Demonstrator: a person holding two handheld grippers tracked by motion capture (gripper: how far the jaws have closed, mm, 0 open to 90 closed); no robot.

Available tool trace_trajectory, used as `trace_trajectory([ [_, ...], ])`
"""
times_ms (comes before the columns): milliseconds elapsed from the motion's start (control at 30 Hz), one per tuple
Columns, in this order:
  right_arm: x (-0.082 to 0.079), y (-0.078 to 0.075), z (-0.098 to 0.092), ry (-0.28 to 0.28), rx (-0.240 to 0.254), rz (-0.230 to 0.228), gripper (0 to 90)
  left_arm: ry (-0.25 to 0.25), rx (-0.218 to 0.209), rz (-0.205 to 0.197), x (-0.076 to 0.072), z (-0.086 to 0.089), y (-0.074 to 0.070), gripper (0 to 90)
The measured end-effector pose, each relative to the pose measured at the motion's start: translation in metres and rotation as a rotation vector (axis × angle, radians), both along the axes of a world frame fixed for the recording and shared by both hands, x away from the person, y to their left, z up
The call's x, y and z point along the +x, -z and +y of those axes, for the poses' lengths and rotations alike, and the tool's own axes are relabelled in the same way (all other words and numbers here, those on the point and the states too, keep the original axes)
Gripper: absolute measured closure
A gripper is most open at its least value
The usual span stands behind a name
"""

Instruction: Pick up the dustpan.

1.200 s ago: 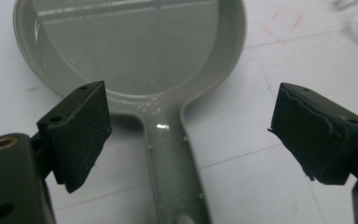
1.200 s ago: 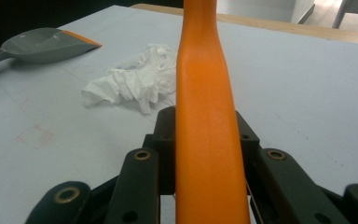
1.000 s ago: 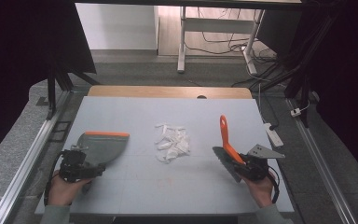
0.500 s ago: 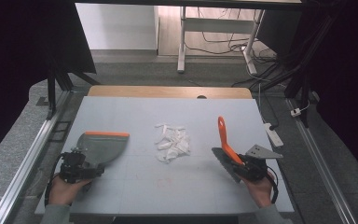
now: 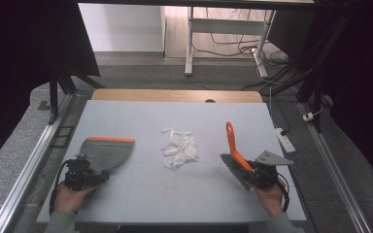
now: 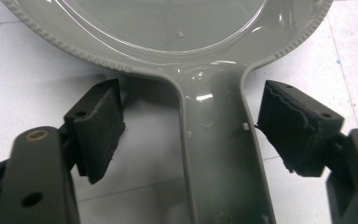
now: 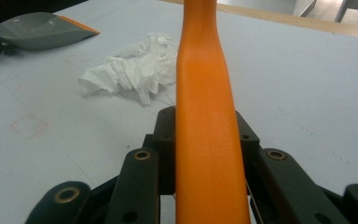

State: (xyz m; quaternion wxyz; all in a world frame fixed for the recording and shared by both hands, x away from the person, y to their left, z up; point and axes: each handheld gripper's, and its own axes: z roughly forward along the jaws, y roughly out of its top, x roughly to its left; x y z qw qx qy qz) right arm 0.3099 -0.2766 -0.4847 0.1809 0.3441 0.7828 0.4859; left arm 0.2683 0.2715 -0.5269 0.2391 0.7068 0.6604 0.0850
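On the pale grey table [image 5: 141, 199], the left gripper [image 5: 93, 171] is straddling the handle of a grey plastic dustpan [image 5: 106, 151], which is lying flat at the table's left side with its orange rubber lip facing the middle. In the left gripper view the dustpan's handle [image 6: 221, 154] is running smooth and glossy between the two black jaws, a ribbed rim curving around the pan above it. The jaws have just been closing in on the handle, yet gaps are still showing on both sides, so the rough foam-like pads [image 6: 98, 126] are not pressing on it.

The right gripper [image 5: 252, 171] is clamping the orange handle of a brush [image 5: 233, 145], which is standing tilted upward over the table's right side, its dark head low beside the gripper. In the right gripper view the brush handle [image 7: 207, 121] is rising matte and slightly waisted from between the tightly closed jaws.

Between the two tools, near the table's centre, a loose heap of crumpled white paper scraps [image 5: 179, 148] is resting, thin and creased.
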Motion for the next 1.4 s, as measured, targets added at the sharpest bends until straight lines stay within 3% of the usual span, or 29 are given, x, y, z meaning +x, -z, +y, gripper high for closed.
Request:
trace_trajectory([
  [433,0.0,0.0005,0.0003,0.004,-0.007,-0.001,69.9,-0.017,-0.026,-0.021,0.0006,0.0037,0.0006,39.4],
  [667,0.0,0.0007,0.0006,0.004,-0.009,0.001,69.9,-0.011,-0.064,-0.029,0.0012,0.0039,0.0011,50.7],
  [1000,-0.0001,0.0007,0.0004,0.005,-0.011,-0.001,69.9,-0.008,-0.077,-0.037,0.001,0.0058,0.002,59.8],
  [1400,0.0,0.0011,0.001,0.004,-0.016,-0.003,69.9,0.003,-0.081,-0.055,-0.0003,0.0085,0.003,61.0],
])
